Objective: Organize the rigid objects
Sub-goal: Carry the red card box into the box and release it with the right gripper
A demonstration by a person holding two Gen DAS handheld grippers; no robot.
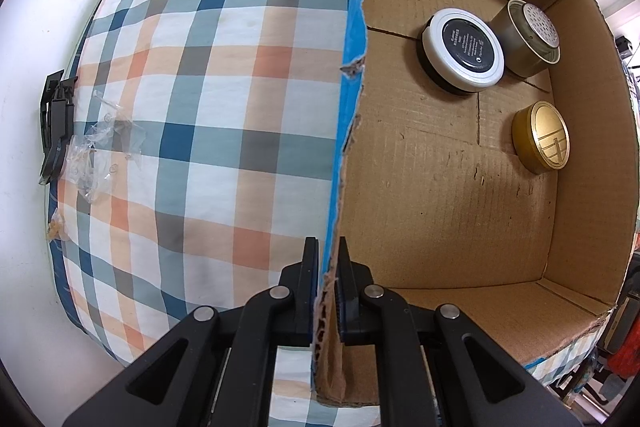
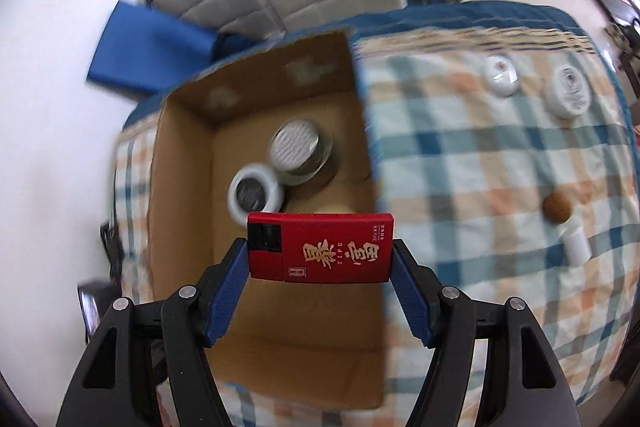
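Note:
My left gripper (image 1: 329, 267) is shut on the torn left wall of the cardboard box (image 1: 432, 187). In the box stand a white-rimmed black-lidded jar (image 1: 464, 49), a metal tin with a perforated lid (image 1: 528, 35) and a gold round tin (image 1: 542, 137). My right gripper (image 2: 320, 255) is shut on a red flat box with gold characters (image 2: 320, 247), held crosswise above the cardboard box (image 2: 192, 227). The jar (image 2: 254, 193) and the metal tin (image 2: 300, 151) show below it.
On the checked cloth (image 2: 480, 167) right of the box lie two white round jars (image 2: 500, 73) (image 2: 568, 95), a brown ball (image 2: 556, 207) and a small white cylinder (image 2: 576, 245). A clear plastic bag (image 1: 96, 147) and a black clip (image 1: 54, 131) lie at the cloth's left edge.

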